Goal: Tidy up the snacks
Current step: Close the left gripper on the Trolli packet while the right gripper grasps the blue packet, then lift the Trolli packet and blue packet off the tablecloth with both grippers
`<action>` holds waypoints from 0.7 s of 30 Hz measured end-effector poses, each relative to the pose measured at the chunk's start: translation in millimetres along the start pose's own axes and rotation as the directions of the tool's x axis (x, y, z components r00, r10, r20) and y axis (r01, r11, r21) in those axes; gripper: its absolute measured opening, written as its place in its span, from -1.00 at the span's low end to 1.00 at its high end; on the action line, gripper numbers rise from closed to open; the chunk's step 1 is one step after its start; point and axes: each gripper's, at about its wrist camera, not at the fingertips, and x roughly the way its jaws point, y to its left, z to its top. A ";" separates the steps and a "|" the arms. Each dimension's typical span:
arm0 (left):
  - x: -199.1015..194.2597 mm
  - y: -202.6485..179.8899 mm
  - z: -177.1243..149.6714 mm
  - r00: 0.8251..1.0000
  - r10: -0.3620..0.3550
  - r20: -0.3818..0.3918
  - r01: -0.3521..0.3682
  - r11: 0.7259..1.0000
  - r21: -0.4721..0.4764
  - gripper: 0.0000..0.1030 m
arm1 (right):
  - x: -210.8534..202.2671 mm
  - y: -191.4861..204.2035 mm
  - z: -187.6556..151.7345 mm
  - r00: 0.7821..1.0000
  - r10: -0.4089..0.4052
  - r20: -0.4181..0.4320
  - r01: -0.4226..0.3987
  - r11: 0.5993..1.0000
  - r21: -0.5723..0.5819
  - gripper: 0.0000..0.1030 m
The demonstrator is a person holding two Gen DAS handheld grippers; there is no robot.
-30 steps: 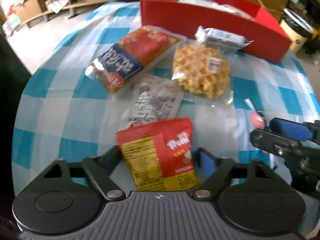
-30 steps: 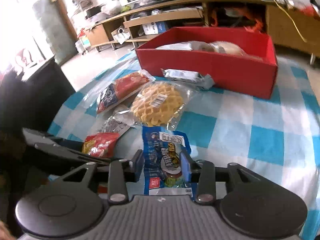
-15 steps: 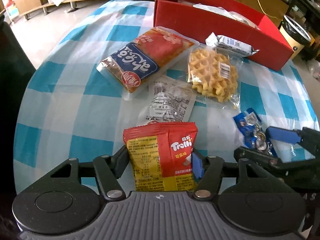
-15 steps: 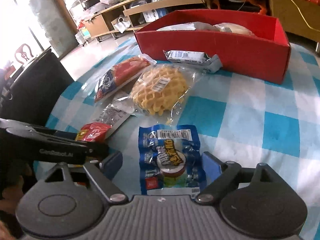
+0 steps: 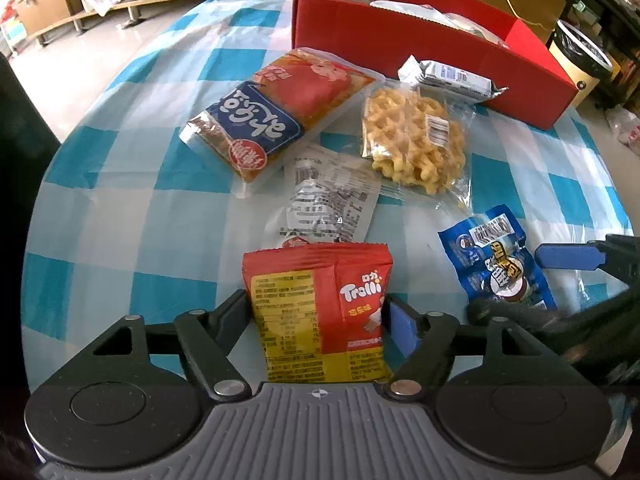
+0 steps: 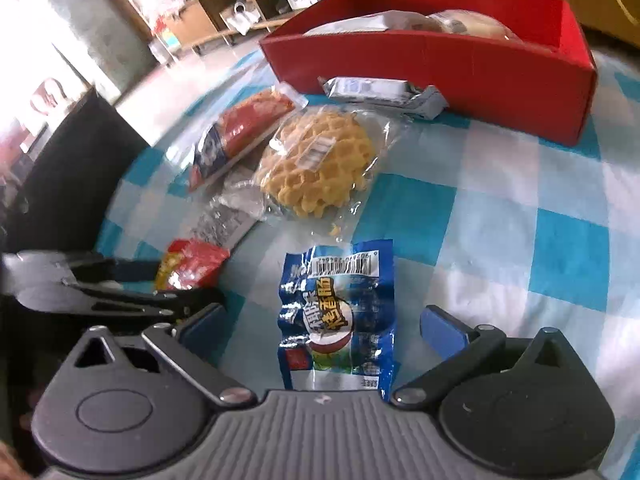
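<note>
My left gripper [image 5: 318, 312] is shut on a red and yellow Trolli packet [image 5: 320, 312], held over the near part of the table. My right gripper [image 6: 324, 324] is open; a blue snack packet [image 6: 340, 320] lies flat on the cloth between its fingers, untouched. The blue packet [image 5: 496, 264] also shows at the right in the left wrist view. A red box [image 5: 424, 36] with some snacks in it stands at the far side.
On the blue and white checked tablecloth [image 5: 120, 220] lie a red and blue bag [image 5: 276, 108], a wrapped waffle [image 5: 412, 136], a clear printed packet [image 5: 332, 204] and a silver bar [image 5: 448, 76] against the box. A dark chair [image 6: 68, 168] stands left of the table.
My right gripper has opened wide and let go of the blue packet, which now lies on the cloth. My left gripper has kept its hold on the Trolli packet and drawn back a little.
</note>
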 end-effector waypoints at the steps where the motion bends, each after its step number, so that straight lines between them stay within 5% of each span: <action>1: 0.3 -2.0 -1.3 0.999 0.035 0.007 -0.035 0.999 0.022 0.41 | 3.2 10.0 -1.5 0.999 -0.048 -0.004 0.048 0.998 -0.044 0.96; 6: 1.7 0.8 -3.5 0.999 0.036 0.022 -0.037 0.999 0.021 0.43 | 6.0 20.5 -9.0 0.993 -0.113 0.024 0.115 0.991 -0.067 0.96; 10: 2.3 -0.9 -4.2 0.999 0.041 0.023 -0.042 0.999 0.026 0.42 | 20.9 52.7 -15.7 0.970 -0.244 -0.018 0.225 0.922 -0.316 0.96; 11: 1.8 -0.6 -3.9 0.999 0.041 0.025 -0.041 0.999 0.026 0.42 | 20.7 50.7 -12.6 0.970 -0.242 -0.023 0.226 0.935 -0.274 0.95; 15: -1.1 1.1 -4.5 0.999 0.033 0.022 -0.034 0.999 0.020 0.37 | 7.3 42.5 -8.8 0.964 -0.263 0.036 0.265 0.947 -0.181 0.24; 21: -4.0 -0.6 -1.0 1.000 -0.007 0.015 0.007 1.000 0.014 0.31 | -4.4 36.0 -16.8 0.960 -0.274 0.056 0.279 0.947 -0.162 0.24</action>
